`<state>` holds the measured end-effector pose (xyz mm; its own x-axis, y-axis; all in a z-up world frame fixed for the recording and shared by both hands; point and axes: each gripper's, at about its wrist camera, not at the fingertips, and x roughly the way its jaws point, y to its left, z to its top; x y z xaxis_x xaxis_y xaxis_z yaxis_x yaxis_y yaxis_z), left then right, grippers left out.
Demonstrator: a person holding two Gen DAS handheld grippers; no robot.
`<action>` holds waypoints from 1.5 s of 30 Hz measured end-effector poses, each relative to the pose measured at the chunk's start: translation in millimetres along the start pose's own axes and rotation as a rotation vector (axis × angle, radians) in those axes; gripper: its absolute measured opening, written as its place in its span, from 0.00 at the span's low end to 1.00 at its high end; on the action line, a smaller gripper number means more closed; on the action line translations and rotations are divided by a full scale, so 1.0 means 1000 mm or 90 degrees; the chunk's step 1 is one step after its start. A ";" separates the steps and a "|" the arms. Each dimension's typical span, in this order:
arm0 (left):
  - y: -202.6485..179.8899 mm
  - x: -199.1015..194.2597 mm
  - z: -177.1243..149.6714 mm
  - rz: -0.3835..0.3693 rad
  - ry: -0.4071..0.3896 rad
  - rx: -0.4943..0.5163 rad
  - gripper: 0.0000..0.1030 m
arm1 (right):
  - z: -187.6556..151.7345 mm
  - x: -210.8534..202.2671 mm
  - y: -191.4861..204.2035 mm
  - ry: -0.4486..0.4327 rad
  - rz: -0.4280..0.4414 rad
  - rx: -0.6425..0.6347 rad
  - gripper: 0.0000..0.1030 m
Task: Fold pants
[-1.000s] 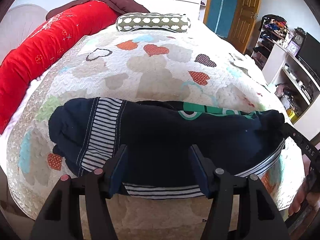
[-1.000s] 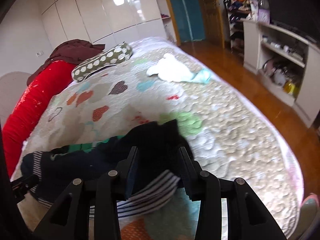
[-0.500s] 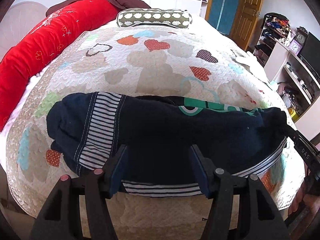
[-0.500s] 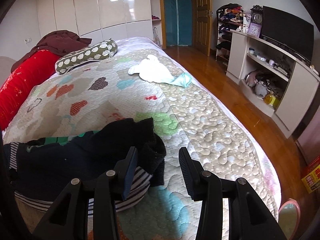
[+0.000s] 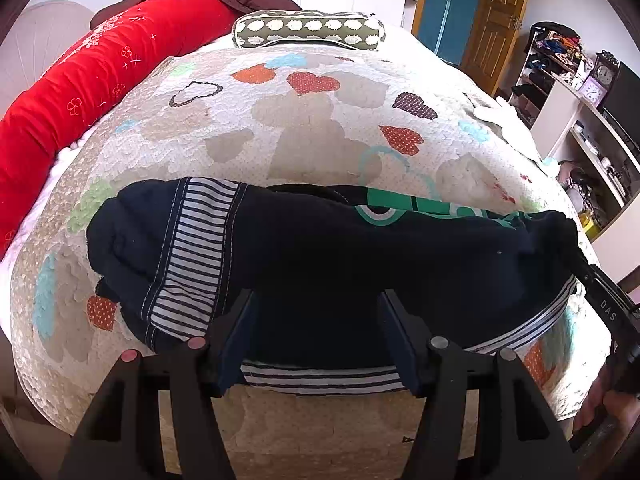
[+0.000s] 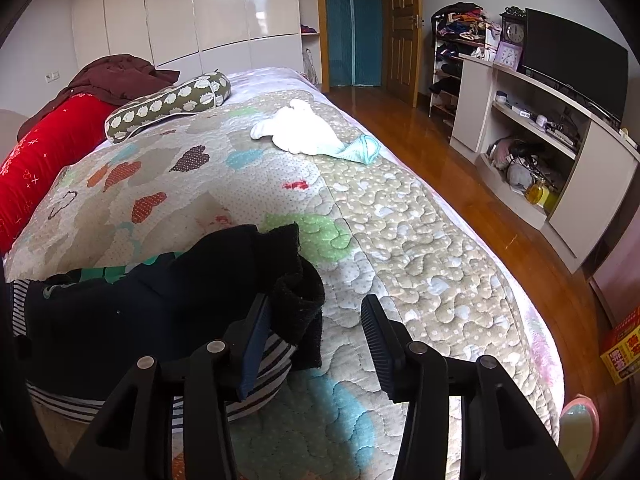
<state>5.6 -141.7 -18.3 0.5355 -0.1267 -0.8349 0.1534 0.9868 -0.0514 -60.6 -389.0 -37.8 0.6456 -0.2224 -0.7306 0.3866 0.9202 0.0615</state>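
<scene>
My left gripper [image 5: 320,336] has its jaws spread wide and holds nothing. Just ahead of it, the pants [image 5: 320,256] lie folded in a long dark band across the near edge of the quilt [image 5: 304,128], with a striped cuff [image 5: 196,256] off to its left and a striped hem running under its fingertips. Whether the pads touch the cloth I cannot tell.

My right gripper [image 6: 316,336] is also wide apart and empty. The knitted end of the pants [image 6: 298,300] bunches up just beside its left finger [image 6: 256,340]; the right finger hangs over bare quilt [image 6: 420,240].

Farther ahead of the right gripper a white cloth [image 6: 300,130] lies on the quilt. A spotted bolster [image 5: 310,32] and a red pillow [image 5: 100,76] sit beyond the left one.
</scene>
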 end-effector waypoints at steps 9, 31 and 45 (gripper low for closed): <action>-0.002 0.002 -0.001 -0.002 0.004 -0.001 0.59 | -0.003 -0.001 -0.003 0.005 0.004 0.006 0.51; -0.156 0.065 0.099 -0.273 0.139 0.127 0.65 | -0.029 0.014 -0.062 0.019 0.324 0.228 0.55; -0.235 0.112 0.081 -0.352 0.253 0.270 0.20 | -0.023 0.043 -0.043 0.032 0.325 0.215 0.20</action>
<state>96.6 -395.5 -55.2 -0.0343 -0.4626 -0.8859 0.6553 0.6589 -0.3694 -64.7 -431.0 -87.0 0.7757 0.2420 -0.5829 0.2298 0.7519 0.6180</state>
